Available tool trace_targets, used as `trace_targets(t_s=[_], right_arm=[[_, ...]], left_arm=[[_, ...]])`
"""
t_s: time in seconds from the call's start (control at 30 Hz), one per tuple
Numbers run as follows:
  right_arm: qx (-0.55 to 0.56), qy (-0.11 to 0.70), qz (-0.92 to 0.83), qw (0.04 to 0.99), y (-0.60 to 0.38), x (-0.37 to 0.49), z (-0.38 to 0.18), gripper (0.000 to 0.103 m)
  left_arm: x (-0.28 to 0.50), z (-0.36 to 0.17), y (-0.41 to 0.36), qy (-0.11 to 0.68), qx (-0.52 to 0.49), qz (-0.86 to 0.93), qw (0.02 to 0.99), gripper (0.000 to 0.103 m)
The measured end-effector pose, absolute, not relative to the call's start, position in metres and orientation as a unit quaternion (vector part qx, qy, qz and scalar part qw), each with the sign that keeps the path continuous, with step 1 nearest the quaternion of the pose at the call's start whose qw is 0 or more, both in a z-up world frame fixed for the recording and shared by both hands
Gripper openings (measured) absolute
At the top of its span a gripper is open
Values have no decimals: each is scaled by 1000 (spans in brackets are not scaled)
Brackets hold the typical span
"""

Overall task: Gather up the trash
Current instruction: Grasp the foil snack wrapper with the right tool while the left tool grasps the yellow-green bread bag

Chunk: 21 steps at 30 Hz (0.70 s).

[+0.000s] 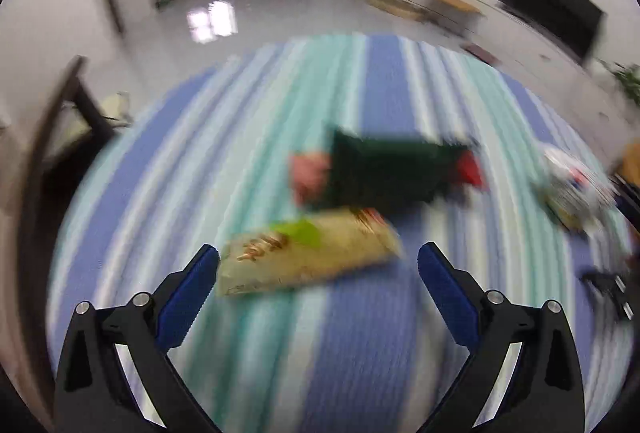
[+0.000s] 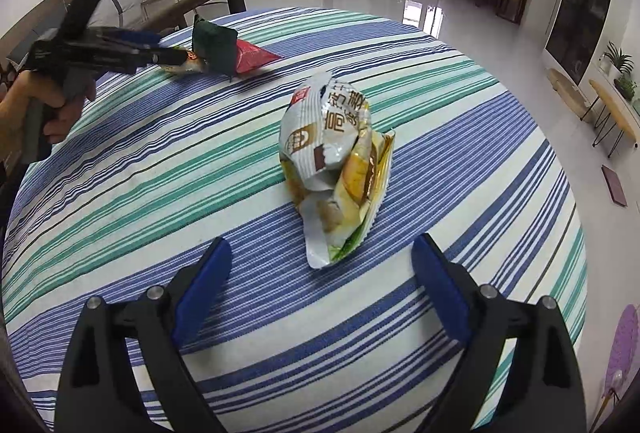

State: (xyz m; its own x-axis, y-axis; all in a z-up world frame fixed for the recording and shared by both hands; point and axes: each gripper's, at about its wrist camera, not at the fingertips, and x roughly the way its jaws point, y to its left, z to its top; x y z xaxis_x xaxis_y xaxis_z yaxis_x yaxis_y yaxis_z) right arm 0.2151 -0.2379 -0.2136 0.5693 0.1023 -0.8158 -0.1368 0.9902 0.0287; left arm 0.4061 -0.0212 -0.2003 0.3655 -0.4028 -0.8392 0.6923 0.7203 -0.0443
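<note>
My left gripper is open above the striped tablecloth, just short of a flat tan snack wrapper. Behind it lie a dark green packet and a red wrapper. The left wrist view is blurred. My right gripper is open, its fingers either side of the near end of a crumpled white and yellow chip bag. The left gripper shows at far left of the right wrist view, beside the green packet and red wrapper.
The round table has a blue, green and white striped cloth. A wooden chair stands behind it. A low bench and plants stand at right on the glossy floor. The chip bag also shows blurred in the left wrist view.
</note>
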Motion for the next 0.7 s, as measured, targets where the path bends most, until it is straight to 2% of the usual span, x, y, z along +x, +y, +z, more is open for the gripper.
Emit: trace_targets(t_s=[0.1,0.2,0.37,0.5,0.7], right_arm=[[-19,459,67,886,-239,215,-215,89],[-19,459,67,886,-238,215,-214,89],[-20,459,66,886,-238,216,-215,89],[-19,459,67,886,-239,217,-215,89],[-19,460,66,885,-240,217,-216,90]], left_arm=[[368,-196,-15,455,169,-427,763,98],[347,-192,-10,434,201,-415,774,98],[374,-197,-17,431,160,-356,814,98],[393,-202,-38,413,175,-333,829,98],[377,-204,-52,429,197,-381,795,98]])
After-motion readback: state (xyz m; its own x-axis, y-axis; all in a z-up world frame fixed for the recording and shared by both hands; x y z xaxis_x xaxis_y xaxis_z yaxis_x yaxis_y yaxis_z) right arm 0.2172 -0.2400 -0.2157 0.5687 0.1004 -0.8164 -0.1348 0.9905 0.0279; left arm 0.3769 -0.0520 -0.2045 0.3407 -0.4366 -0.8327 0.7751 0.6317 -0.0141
